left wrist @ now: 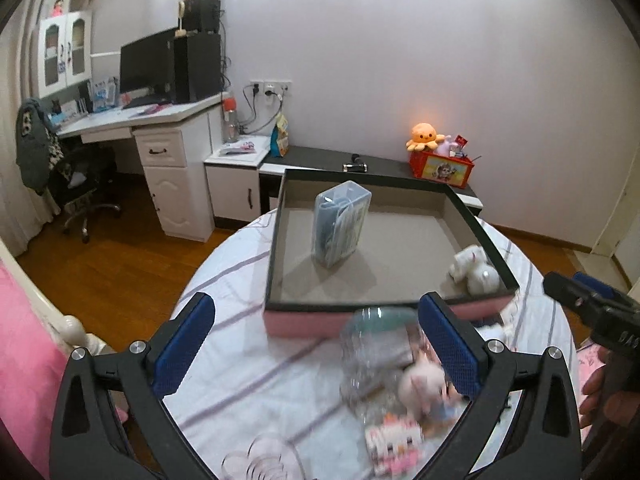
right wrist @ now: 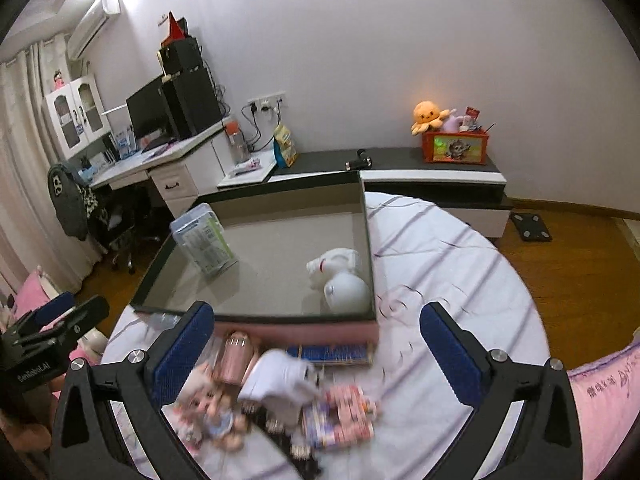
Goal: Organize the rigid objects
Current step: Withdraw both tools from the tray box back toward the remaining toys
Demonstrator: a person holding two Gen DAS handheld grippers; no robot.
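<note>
Both the left gripper (left wrist: 318, 350) and right gripper (right wrist: 316, 350) gape empty – between picks, I'd say – next, something from the pile at six o'clock of the tray (right wrist: 256, 322)

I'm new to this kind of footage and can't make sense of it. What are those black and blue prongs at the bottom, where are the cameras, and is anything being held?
A person holds a hand-operated gripper in each hand; each carries a wide-angle camera looking along its two blue-padded fingers. One picture is from the left gripper, the other from the right gripper. Both are open and hold nothing. On the striped table sits a shallow box holding a clear case and a white toy. In front lie blurred small toys, including a doll.
</note>
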